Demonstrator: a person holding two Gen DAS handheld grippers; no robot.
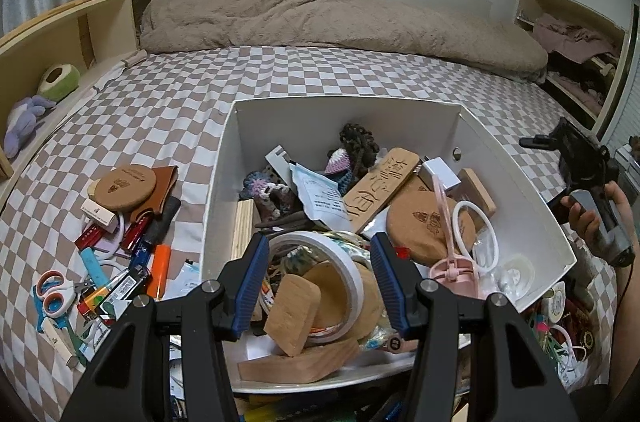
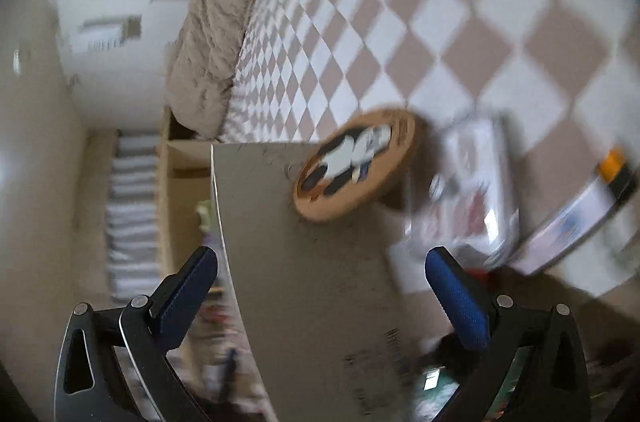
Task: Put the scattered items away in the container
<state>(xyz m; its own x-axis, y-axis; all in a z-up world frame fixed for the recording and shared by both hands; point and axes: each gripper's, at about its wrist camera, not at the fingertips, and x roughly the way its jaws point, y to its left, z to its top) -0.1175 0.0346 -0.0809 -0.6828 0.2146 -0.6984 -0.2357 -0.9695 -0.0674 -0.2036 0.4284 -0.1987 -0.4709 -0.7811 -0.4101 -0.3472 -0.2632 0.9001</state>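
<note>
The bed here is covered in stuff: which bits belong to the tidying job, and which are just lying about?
Part of the job:
- white box
- tape roll
- scissors
- orange marker
- cork coaster

Just lying about:
- beige blanket
- plush toys
- checkered sheet

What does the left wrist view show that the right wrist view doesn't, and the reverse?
Only the left wrist view: the white box's crowded inside, the left tongs around a tape roll in it, scissors in the pile left of the box, and a hand holding the right tongs.

Only the right wrist view: a round cork coaster with a black-and-white picture, blurred against the box's outer wall, beyond the wide-open, empty right tongs.

Both: the box, the checkered sheet and the beige blanket.
</note>
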